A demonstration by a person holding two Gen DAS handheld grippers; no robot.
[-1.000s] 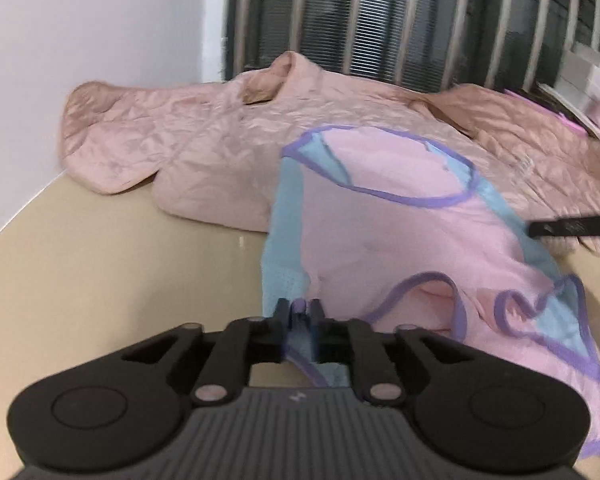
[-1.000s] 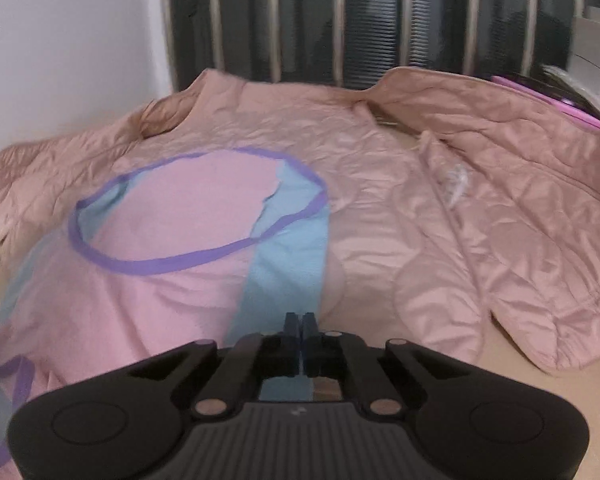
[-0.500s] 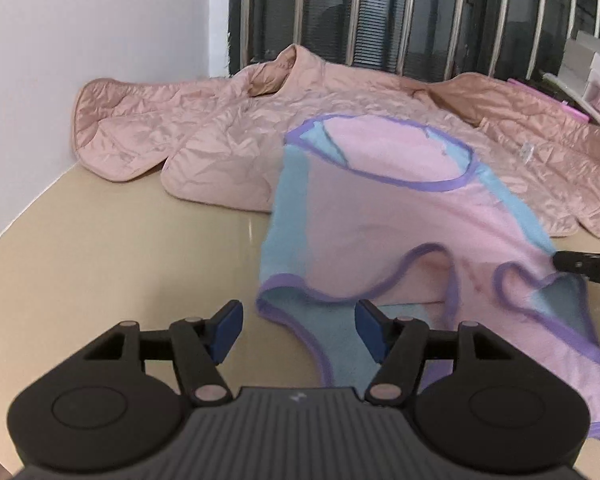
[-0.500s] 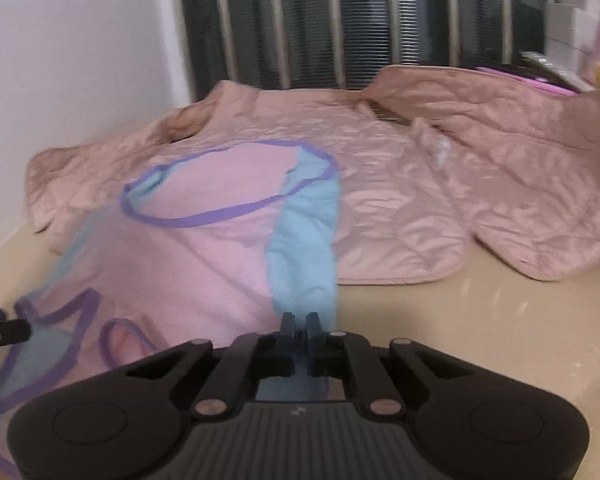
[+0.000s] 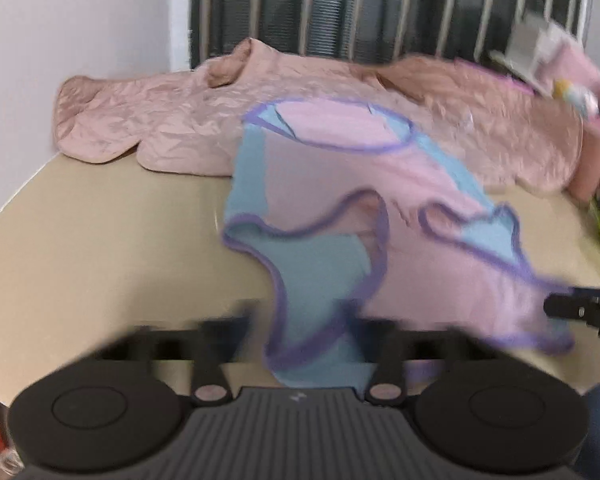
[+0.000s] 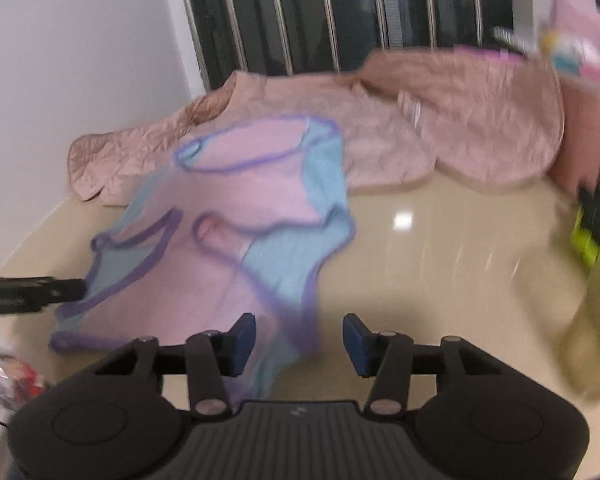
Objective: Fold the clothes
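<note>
on the glossy beige table (image 6: 440,264), a pink garment (image 5: 400,184), somewhat blurred.

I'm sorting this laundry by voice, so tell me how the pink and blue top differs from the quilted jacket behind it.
The pink and blue top is thin, with purple trim; the quilted jacket is padded, shiny and plain peach-pink. The top lies nearer the grippers, its far edge overlapping the jacket, which is spread along the back of the table. The top looks smaller. Both are pinkish and unfolded.
</note>
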